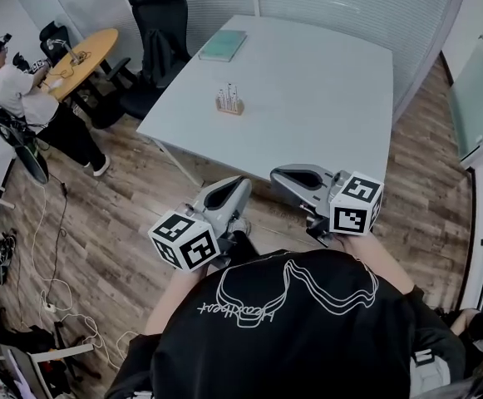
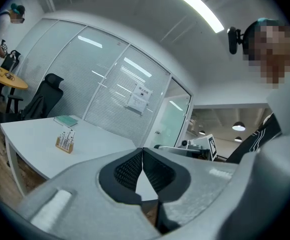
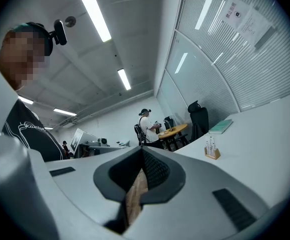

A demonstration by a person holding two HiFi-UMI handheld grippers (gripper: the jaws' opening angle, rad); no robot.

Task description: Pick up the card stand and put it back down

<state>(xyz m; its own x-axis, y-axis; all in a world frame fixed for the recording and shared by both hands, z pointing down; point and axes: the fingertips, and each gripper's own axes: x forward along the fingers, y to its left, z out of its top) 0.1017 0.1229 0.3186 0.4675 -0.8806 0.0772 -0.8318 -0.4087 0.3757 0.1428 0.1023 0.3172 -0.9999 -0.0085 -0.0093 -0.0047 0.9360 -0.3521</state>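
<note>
A small wooden card stand with clear upright holders sits on the white table, toward its left side. It also shows small in the left gripper view, the card stand, and in the right gripper view, the card stand. My left gripper is shut with nothing in it, held level over the wooden floor short of the table's near edge. My right gripper is shut and empty too, level, close beside the left one. In both gripper views the jaws meet at their tips. Both are well away from the stand.
A green book lies at the table's far left corner. A black office chair stands beside it. A person sits at a round wooden table at far left. Cables trail over the floor. Glass walls enclose the room.
</note>
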